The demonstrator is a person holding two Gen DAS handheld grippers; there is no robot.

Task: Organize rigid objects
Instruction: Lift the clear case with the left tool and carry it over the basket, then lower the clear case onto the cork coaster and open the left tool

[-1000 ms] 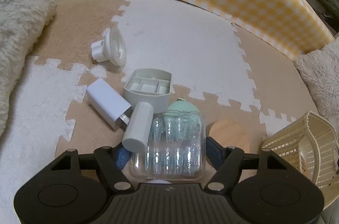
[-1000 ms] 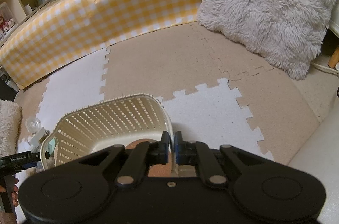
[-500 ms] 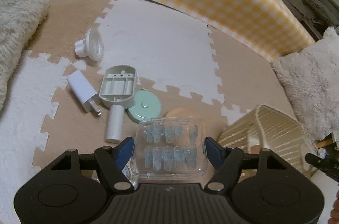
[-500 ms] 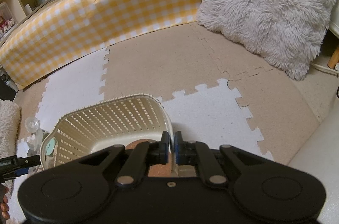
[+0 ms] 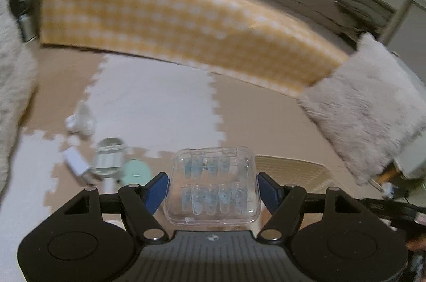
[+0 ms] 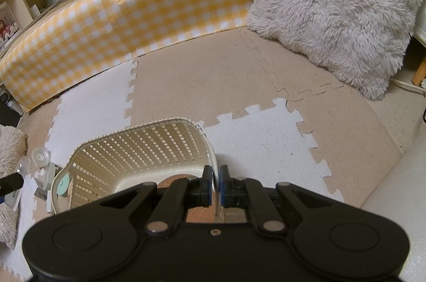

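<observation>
So the left gripper [image 5: 212, 188] has its blue pads clamped on both sides of a clear plastic case [image 5: 212, 186] full of little blue-tipped pieces, held up off the floor mat [image 5: 149, 100]. Looks to me like the carry step: case is picked, not yet dropped off. The cream lattice basket [image 5: 290, 170] sits just ahead and slightly right of that gripper, only its rim peeking out behind the case.

The right gripper [image 6: 215, 188] is squeezed tight on the near rim of the same basket [image 6: 138, 148], which seems tipped toward the left side, mouth facing the pile. There's something round and cork-looking at the bottom of it, can't tell exactly what.

Leftovers are down to the left of the left gripper: a mint round thing [image 5: 136, 171], a grey-white tray [image 5: 107, 160], a white charger block [image 5: 76, 162], and a small white plastic part [image 5: 80, 119] further out. All blurry.

Next move, I'd guess: swing the case right over the basket mouth, get it low, then let go so it doesn't bounce out.
</observation>
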